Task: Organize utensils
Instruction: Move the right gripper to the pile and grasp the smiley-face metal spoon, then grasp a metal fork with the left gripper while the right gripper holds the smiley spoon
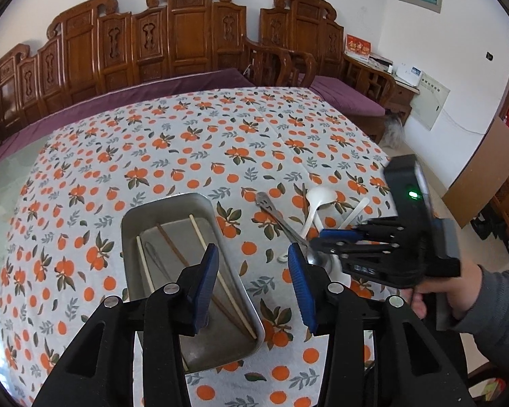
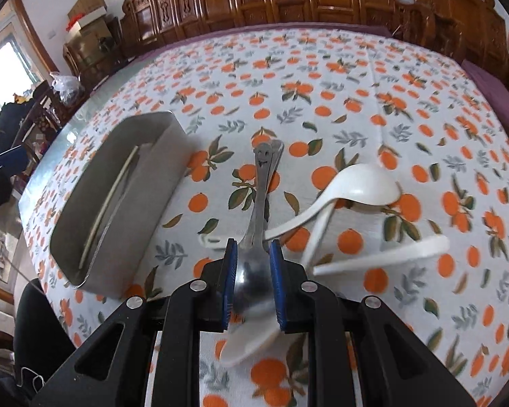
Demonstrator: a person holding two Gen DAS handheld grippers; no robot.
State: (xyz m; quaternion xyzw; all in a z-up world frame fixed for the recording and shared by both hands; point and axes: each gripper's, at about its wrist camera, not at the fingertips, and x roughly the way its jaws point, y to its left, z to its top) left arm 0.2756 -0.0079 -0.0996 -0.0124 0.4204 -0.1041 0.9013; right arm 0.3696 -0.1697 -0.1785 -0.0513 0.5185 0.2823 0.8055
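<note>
Two right fingers (image 2: 252,254) straddle the steel spoon (image 2: 258,271), not visibly clamped; left gripper (image 1: 251,264) gapes empty above tray (image 1: 166,203); next, squeeze and lift

Beyond my orange-printed white tablecloth (image 1: 200,142) stands a carved brown wooden bench (image 1: 173,37) with purple seat cushions (image 1: 342,96) against it.

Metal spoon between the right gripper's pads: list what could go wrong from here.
The right gripper straddles the metal spoon at its rounded bowl, so the pads may slip off. White plastic spoons cross its handle and one lies under the bowl; lifting could drag them. The left gripper hangs over the metal tray, crowding the drop.
</note>
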